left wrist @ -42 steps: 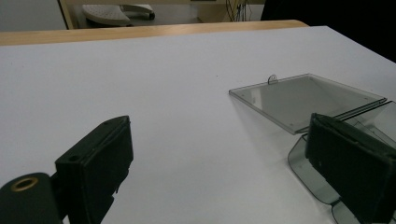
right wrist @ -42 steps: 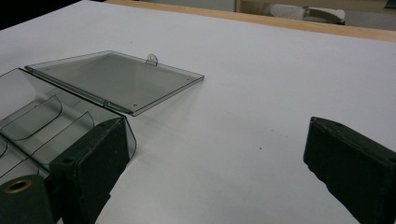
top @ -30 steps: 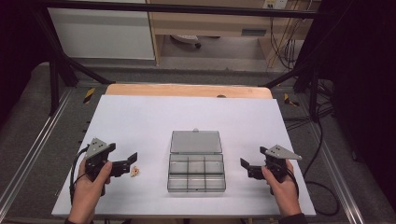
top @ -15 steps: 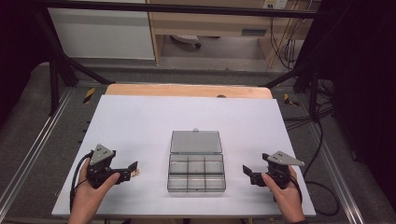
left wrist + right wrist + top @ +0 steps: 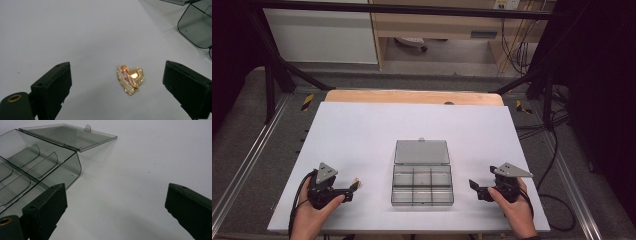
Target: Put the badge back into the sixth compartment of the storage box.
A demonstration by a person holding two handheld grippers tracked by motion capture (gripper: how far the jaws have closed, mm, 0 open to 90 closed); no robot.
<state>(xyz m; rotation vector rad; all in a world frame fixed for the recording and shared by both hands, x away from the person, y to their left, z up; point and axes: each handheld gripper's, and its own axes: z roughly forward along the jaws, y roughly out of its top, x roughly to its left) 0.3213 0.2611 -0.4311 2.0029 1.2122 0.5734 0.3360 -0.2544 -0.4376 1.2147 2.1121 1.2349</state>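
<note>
Left tool [image 5: 117,82] is wide open and empty, jaws straddling a small gold brooch [image 5: 130,79] that lies flat on the white bench [image 5: 362,130]. In the high view the brooch [image 5: 356,183] sits just off the left tool [image 5: 353,188] tip, at about 9 o'clock from the smoke-grey compartment box [image 5: 422,185], well apart from it. Box lid [image 5: 421,152] is folded back flat at 12 o'clock, all cells look empty.

Right tool [image 5: 472,184] is also open, holding nothing, parked at the box's 3 o'clock, near its side wall [image 5: 65,173] but not touching.

Likely step: pick the brooch. To do it well:
- Brooch sits nearer the right-hand jaw in the left gripper view; centre it before closing.
- It is thin and flat, so jaw tips should come right down to the bench, otherwise they close over it.
- Close slowly across the narrow axis; the faceted edges may slip or flip.
- Right tool could steady the box for the drop.
</note>
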